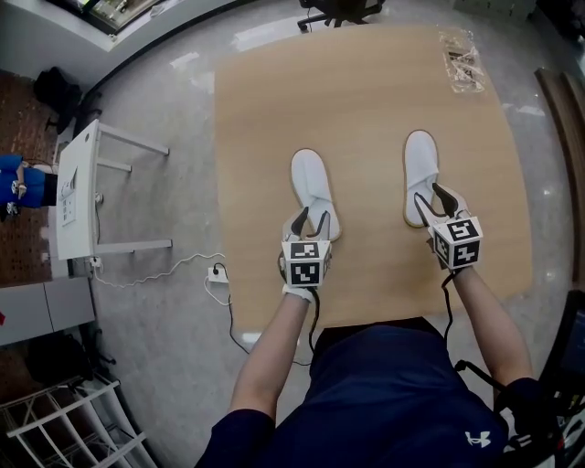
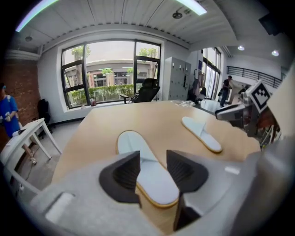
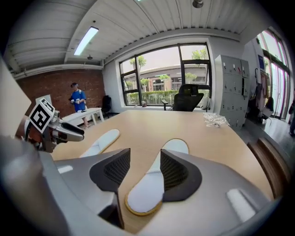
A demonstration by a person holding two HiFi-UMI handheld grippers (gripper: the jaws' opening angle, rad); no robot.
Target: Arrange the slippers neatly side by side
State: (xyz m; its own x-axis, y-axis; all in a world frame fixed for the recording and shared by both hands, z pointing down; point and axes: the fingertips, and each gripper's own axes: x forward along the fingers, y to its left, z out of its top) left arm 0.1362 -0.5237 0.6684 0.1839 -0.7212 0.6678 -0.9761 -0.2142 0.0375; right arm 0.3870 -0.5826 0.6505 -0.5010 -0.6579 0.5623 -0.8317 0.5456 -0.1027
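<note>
Two white slippers with tan sole edges lie toes away from me on the wooden table [image 1: 366, 101], a wide gap between them. The left slipper [image 1: 313, 187] [image 2: 148, 173] has its heel end under my left gripper [image 1: 309, 222] [image 2: 153, 161], whose jaws stand open on either side of it, pads apart from it. The right slipper [image 1: 420, 174] [image 3: 146, 186] lies likewise under my open right gripper [image 1: 437, 203] [image 3: 145, 159]. Each gripper view also shows the other slipper [image 2: 201, 133] [image 3: 99, 143] off to the side.
A crinkled clear plastic bag [image 1: 462, 59] lies at the table's far right corner. Left of the table are a white side table [image 1: 78, 187] and a power strip with cable [image 1: 218, 272] on the floor. An office chair [image 1: 338, 11] stands beyond the far edge.
</note>
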